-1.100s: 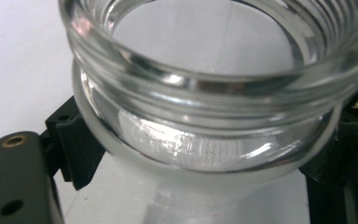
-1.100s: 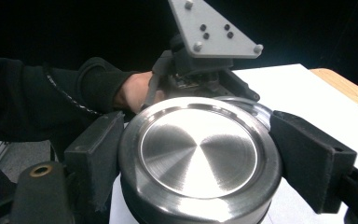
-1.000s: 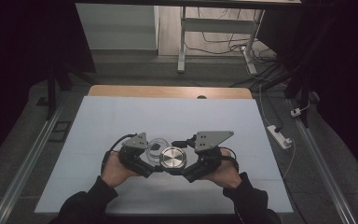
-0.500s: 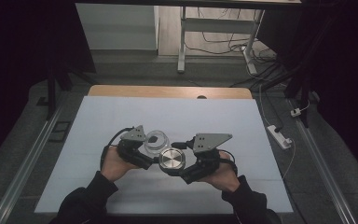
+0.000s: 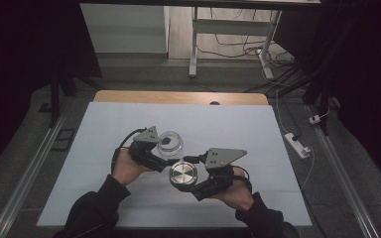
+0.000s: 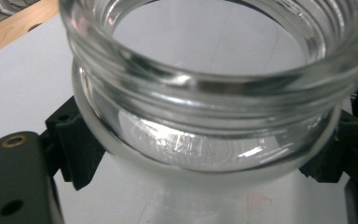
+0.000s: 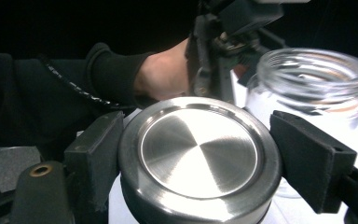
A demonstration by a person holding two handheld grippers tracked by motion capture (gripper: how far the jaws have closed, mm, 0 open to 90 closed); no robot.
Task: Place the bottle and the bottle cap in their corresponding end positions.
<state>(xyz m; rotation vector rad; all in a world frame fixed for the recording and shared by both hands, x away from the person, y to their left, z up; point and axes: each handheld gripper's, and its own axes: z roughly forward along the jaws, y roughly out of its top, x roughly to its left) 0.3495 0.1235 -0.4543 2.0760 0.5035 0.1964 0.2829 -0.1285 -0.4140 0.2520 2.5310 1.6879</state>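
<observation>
Left gripper [image 5: 164, 159] w/ jaws clamped on the open glass jar [image 5: 170, 142] at worktop [image 5: 258, 124] centre, right gripper [image 5: 192, 184] jaws shut on the steel lid [image 5: 183, 174] at jar's 5 o'clock; lid probably needed keeping level & centred over threads before turning.

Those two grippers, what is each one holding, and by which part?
The left gripper clamps the glass jar by its body just under the threaded neck. The right gripper clamps the metal lid by its rim, on opposite sides.
</observation>
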